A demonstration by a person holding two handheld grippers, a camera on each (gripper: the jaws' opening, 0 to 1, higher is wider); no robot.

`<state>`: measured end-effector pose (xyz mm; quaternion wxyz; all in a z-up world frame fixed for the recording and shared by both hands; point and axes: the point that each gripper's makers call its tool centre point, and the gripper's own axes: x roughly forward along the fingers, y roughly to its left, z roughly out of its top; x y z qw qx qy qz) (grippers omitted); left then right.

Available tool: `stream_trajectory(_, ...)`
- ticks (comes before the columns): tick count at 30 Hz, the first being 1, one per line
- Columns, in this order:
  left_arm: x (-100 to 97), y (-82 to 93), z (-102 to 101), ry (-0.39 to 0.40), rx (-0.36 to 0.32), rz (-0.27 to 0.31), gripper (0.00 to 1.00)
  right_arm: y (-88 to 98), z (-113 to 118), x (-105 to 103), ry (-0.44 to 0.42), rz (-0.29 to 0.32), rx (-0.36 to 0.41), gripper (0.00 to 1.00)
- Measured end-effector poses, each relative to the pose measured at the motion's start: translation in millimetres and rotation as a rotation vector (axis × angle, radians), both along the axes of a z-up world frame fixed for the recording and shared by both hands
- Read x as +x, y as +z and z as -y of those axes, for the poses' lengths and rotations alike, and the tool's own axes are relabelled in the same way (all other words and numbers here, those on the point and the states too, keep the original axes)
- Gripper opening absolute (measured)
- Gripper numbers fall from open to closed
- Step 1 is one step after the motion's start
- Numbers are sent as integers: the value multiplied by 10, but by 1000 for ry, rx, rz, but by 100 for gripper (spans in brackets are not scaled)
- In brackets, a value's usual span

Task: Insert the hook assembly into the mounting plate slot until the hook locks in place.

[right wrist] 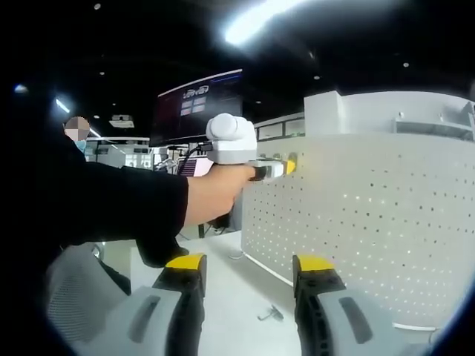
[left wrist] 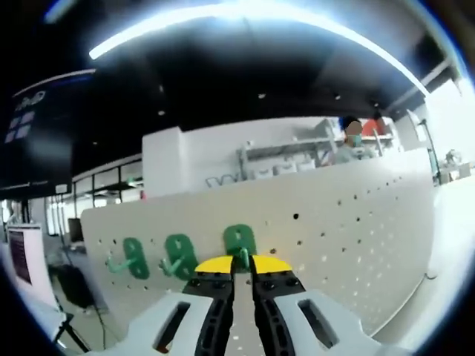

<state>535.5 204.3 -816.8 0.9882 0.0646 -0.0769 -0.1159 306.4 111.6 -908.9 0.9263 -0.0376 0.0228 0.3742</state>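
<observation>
1. White perforated board, the mounting plate (left wrist: 334, 222), stands upright across the left gripper view, its matte face dotted with rows of small round holes.
2. Three green plastic hooks sit in a row low on that plate: the left hook (left wrist: 128, 258), the middle hook (left wrist: 177, 256) and the right hook (left wrist: 240, 245), each with a rounded oval backing and a short curved prong.
3. The left gripper (left wrist: 243, 265), grey-bodied with black jaws and yellow tips, has its jaws drawn nearly together around the prong of the right hook, pinching it where it meets the plate.
4. In the right gripper view, the same plate (right wrist: 371, 222) curves away as a pale, evenly pierced sheet standing on a white tabletop (right wrist: 237, 289).
5. The right gripper (right wrist: 249, 265) hangs with its yellow-tipped jaws spread wide apart, holding nothing, above the tabletop.
6. A hand (right wrist: 215, 194) in a dark sleeve (right wrist: 111, 204) holds the left gripper against the plate's near edge; its white body and yellow tip (right wrist: 289, 166) show here.
7. A small grey metal piece (right wrist: 269, 315) lies flat on the tabletop between the right gripper's jaws; its exact form is too small to tell.
8. A dark screen (right wrist: 197, 104) hangs behind the hand.
</observation>
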Motion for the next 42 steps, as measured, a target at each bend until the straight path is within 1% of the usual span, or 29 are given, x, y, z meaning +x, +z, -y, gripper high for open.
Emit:
stream_trajectory(2, -23, 2, 33, -5, 13, -3, 12, -3, 1, -2, 0, -2, -1, 44)
stream_trajectory(4, -42, 6, 35, -7, 3, -5, 17, 2, 3, -3, -1, 1, -1, 44)
stream_trajectory(5, -52, 2, 21, -2, -13, -16, 21, 1, 5, -4, -1, 2, -2, 44)
stream_trajectory(6, -63, -17, 15, -1, -43, -38, 27, 0, 5, -4, -1, 3, -5, 44)
stream_trajectory(7, -80, 1, 14, -5, -51, -35, 29, -2, 4, -4, -1, 3, -7, 44)
stream_trajectory(10, -138, 35, 46, -19, -28, -23, 29, 2, 0, -7, 0, 6, -8, 44)
stream_trajectory(15, -245, 39, 52, -36, -56, -40, 37, -5, -11, -14, 1, 6, -13, 44)
stream_trajectory(22, -500, 11, 70, -86, -60, -47, 45, -13, -27, -27, 4, 9, -22, 44)
stream_trajectory(24, -577, 12, 68, -108, -60, -36, 46, -13, -29, -29, 5, 9, -23, 44)
stream_trajectory(28, -711, -3, 8, -132, -85, -37, 50, -10, -34, -32, 4, 13, -28, 44)
stream_trajectory(31, -786, -8, -50, -139, -89, -33, 53, -11, -34, -30, 3, 14, -29, 44)
stream_trajectory(36, -1036, -38, -111, -155, -100, -26, 56, -21, -54, -43, 8, 16, -37, 44)
stream_trajectory(42, -1370, -162, -193, -177, -104, -28, 57, -42, -100, -58, 20, 16, -47, 44)
